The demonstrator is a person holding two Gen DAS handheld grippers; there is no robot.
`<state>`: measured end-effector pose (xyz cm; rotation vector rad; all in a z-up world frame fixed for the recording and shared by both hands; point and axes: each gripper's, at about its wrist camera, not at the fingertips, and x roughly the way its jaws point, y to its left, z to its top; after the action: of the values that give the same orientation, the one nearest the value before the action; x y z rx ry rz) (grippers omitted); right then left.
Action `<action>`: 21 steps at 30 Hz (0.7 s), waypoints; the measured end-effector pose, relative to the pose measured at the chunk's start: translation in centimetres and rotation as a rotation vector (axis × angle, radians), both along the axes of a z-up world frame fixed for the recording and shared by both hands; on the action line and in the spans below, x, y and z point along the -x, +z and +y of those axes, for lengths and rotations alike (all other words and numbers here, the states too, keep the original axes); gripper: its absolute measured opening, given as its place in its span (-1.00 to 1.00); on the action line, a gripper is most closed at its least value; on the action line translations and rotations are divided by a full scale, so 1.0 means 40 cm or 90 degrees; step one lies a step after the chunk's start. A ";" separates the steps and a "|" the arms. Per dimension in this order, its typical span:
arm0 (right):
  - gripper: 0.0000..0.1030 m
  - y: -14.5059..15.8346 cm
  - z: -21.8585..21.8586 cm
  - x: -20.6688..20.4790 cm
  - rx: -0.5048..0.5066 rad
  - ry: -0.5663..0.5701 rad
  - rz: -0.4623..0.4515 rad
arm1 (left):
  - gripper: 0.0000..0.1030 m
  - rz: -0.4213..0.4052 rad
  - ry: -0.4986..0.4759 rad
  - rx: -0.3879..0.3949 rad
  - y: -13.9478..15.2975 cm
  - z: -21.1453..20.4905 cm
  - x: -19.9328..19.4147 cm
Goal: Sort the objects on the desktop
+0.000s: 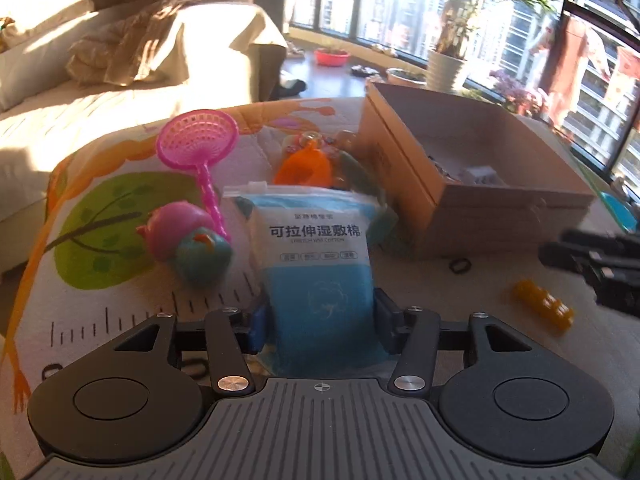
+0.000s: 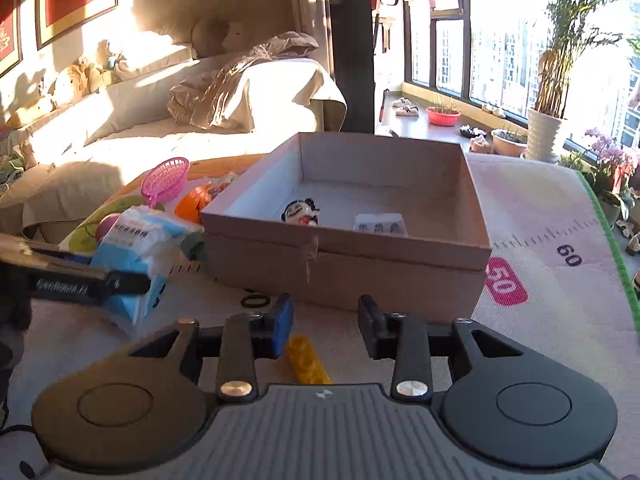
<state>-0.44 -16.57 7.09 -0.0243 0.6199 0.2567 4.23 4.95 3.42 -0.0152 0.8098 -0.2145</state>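
A blue bag of cotton pads (image 1: 320, 264) stands between the blue pads of my left gripper (image 1: 320, 324), which press on its lower sides. In the right wrist view the same bag (image 2: 136, 240) tilts with a left finger (image 2: 92, 280) across it. My right gripper (image 2: 326, 328) is open just in front of the cardboard box (image 2: 344, 276). A yellow toy brick (image 2: 308, 364) lies on the mat below its pads, close to the left one. In the left wrist view that brick (image 1: 544, 308) lies loose, with the right gripper (image 1: 560, 252) blurred at the right edge.
The box holds a panda figure (image 2: 302, 212) and a small white packet (image 2: 380, 224). A pink strainer (image 1: 196, 140), pink and teal bird toys (image 1: 188, 240), an orange toy (image 1: 304, 166) and a black hair tie (image 1: 459, 266) lie on the printed mat (image 1: 120, 320). A sofa stands behind.
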 end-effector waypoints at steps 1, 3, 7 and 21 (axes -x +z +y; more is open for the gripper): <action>-0.05 0.007 -0.004 -0.003 0.006 -0.004 -0.010 | 0.09 0.008 -0.038 0.014 0.002 -0.005 0.019; 0.01 0.010 -0.011 -0.013 0.016 -0.015 -0.018 | 0.14 0.029 -0.110 0.052 0.008 -0.015 0.049; 0.01 -0.008 -0.018 -0.022 0.003 -0.035 -0.002 | 0.84 -0.023 -0.092 0.072 0.049 0.005 0.059; 0.01 -0.050 0.020 0.035 0.047 0.035 0.043 | 0.03 0.006 0.243 0.020 -0.008 0.194 -0.141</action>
<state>-1.86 -15.79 5.09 -0.1039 0.6967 0.2893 9.87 12.71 3.10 -0.1985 0.7980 0.1341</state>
